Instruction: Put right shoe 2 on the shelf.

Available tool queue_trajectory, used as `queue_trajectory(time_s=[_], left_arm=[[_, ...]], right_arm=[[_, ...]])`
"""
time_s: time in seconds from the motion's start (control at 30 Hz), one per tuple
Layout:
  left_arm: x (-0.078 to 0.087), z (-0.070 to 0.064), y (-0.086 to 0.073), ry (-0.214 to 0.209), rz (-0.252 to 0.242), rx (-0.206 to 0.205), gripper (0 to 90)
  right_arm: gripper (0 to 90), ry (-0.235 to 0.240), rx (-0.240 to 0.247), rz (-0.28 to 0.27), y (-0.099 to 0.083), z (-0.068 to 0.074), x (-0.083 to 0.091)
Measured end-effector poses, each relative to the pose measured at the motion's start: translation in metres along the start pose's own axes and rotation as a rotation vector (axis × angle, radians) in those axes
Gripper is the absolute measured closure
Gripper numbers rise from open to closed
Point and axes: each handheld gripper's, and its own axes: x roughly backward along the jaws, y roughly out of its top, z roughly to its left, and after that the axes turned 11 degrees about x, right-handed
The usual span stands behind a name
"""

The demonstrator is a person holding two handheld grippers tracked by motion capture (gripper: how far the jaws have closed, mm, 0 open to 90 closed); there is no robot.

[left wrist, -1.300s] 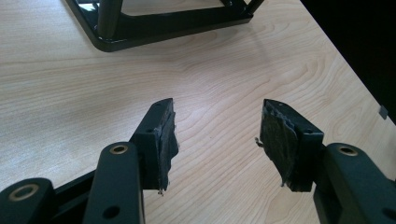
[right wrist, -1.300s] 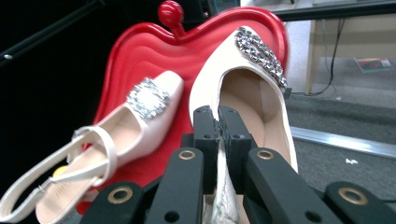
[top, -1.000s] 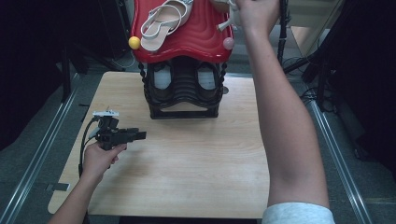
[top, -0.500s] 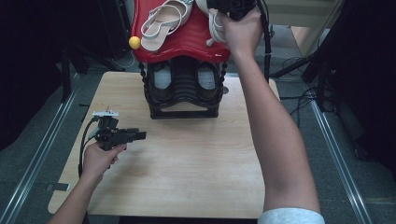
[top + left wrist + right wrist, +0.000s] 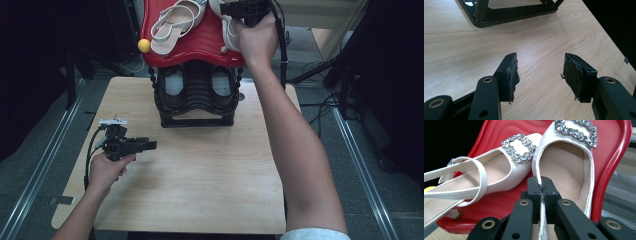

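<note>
Up on the red tray [image 5: 192, 50] atop the black shoe rack [image 5: 197, 107], at the table's far edge, your right gripper [image 5: 542, 188] is pinched on the side rim of the cream buckle pump [image 5: 564, 170] — jaws pressed together w/ only a thin edge between them. Its mate, the cream slingback shoe [image 5: 486, 173], lies touching beside it. Risk: pull too fast & that rim slips out, or the pump drags its mate off the tray. Left gripper [image 5: 540, 75] hangs spread, empty, over the wooden table [image 5: 461, 50] near its left edge.

Glossy cream leather shoe [image 5: 564, 157], shiny red plastic tray [image 5: 616, 157], matt wooden table [image 5: 200, 185].
</note>
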Motion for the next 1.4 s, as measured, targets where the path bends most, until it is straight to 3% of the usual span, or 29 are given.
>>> queue_trajectory(time_s=[0.23,0.4,0.57,0.9,1.4], left_arm=[[0.000,-0.001,0.000,0.001,0.000,-0.003,45.2],[0.000,0.000,0.000,0.002,-0.004,-0.002,45.2],[0.000,-0.001,0.000,0.001,-0.009,-0.001,45.2],[0.001,0.000,0.000,0.001,-0.006,-0.002,45.2],[0.000,0.000,0.001,0.000,0.003,-0.007,45.2]], right_arm=[[87.8,-0.012,-0.073,-0.005,0.000,0.001,-0.002],[87.7,-0.012,-0.075,-0.009,0.002,-0.002,-0.002],[87.7,-0.029,-0.064,-0.002,0.004,0.004,-0.007],[87.3,0.012,-0.087,0.009,0.003,0.007,-0.015],[65.4,0.045,-0.093,-0.053,0.006,0.003,-0.001]])
